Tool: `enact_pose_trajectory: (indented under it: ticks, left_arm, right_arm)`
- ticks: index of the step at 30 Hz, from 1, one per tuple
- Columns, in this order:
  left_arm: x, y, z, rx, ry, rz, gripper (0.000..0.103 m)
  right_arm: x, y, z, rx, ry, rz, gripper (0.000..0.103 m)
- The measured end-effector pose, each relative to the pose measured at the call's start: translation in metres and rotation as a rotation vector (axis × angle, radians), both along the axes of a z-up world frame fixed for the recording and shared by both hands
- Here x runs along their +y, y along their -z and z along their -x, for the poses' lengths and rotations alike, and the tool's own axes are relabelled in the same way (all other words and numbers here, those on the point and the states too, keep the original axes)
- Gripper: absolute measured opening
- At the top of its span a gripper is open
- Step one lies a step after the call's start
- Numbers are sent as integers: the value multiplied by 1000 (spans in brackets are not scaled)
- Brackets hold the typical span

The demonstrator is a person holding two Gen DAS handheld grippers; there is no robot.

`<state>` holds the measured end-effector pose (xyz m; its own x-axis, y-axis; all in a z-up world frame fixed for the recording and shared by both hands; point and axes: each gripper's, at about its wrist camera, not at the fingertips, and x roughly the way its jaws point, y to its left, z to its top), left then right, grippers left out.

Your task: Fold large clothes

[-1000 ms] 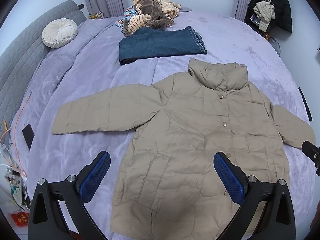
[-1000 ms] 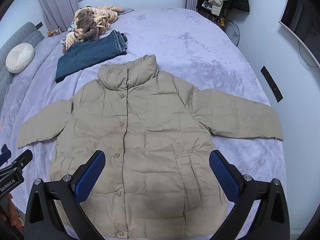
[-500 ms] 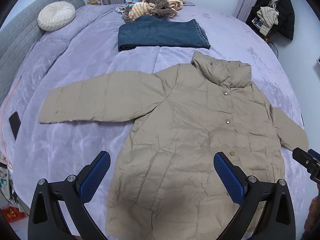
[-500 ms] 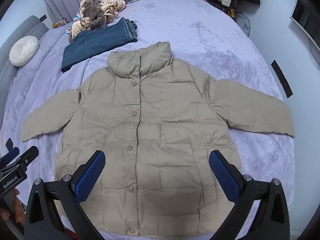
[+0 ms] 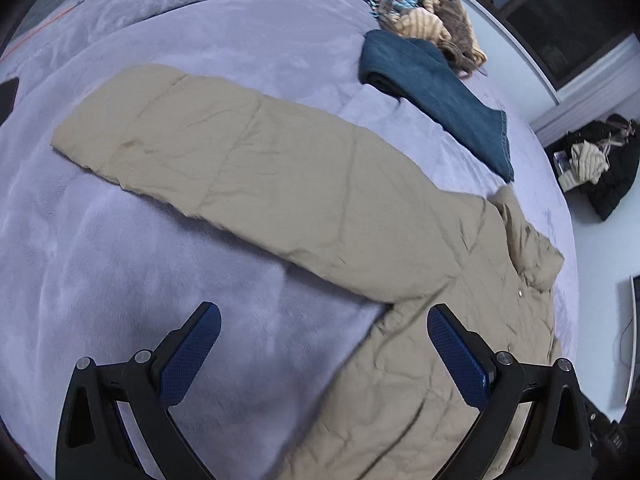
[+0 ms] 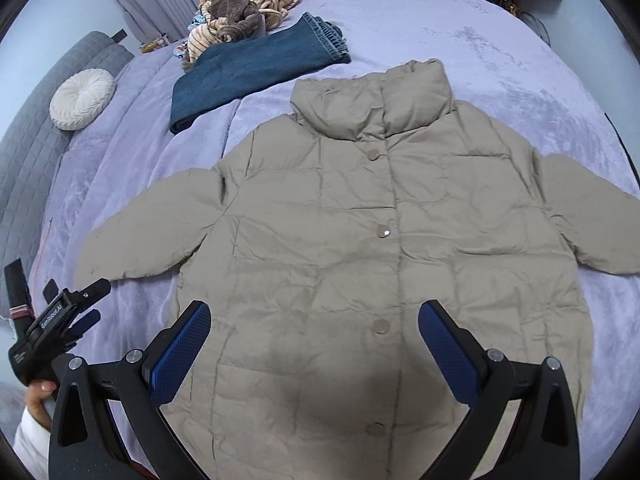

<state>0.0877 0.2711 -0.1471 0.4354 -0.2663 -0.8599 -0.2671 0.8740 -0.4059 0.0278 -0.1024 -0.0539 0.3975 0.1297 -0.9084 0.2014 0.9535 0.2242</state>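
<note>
Between spread blue pads of right gripper (image 6: 314,344): nothing, hovering over hem of beige puffer jacket (image 6: 360,220). Left gripper (image 5: 324,344) likewise released, empty, above jacket's outstretched sleeve (image 5: 224,152). Jacket flat, buttoned, face up on lavender bedspread (image 6: 500,52). Folded jeans (image 6: 256,64) beyond collar, white round cushion (image 6: 82,98) near headboard.

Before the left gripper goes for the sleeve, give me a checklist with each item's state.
1. Left gripper open: ok.
2. Right gripper open, holding nothing: ok.
3. Jacket flat, front up, buttoned: ok.
4. Left sleeve spread out, nothing lying on it: ok.
5. Jeans apart from the jacket: ok.
6. Right sleeve cuff laid flat: cannot tell, the edge of the view distorts it.
</note>
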Motion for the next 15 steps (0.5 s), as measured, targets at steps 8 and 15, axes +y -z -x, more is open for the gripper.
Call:
enact_pose_trajectory:
  ticks: [8,15]
  left_arm:
    - [84,61,-51,-49,-183,155,103]
    - [108,67,-108,-118,-227,44,60]
  right_arm:
    - [40,66,-39,106,-72,-53,103]
    - [66,86,-76,70,-88,-92,103]
